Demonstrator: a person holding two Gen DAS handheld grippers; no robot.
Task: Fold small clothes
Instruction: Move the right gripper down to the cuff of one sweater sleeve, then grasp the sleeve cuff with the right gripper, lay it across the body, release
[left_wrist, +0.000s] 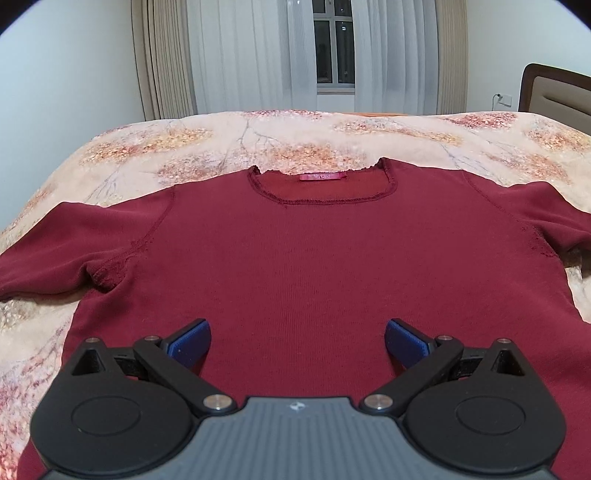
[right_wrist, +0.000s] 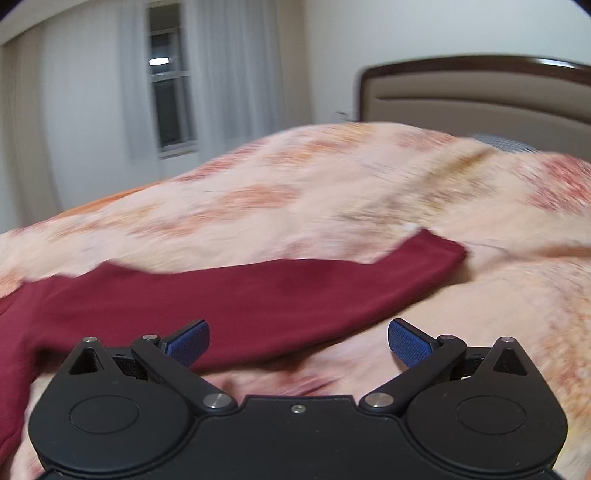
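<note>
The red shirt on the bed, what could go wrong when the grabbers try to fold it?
The quilt under the red shirt is soft, so an open left gripper might pinch quilt along with shirt. The right gripper hangs open near the sleeve; its view is blurred, so it may grab off target and fold crookedly.

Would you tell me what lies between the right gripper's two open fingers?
In the right wrist view, the right gripper spans the dark red top's sleeve on its left and bare floral bedspread on its right; nothing else.
</note>
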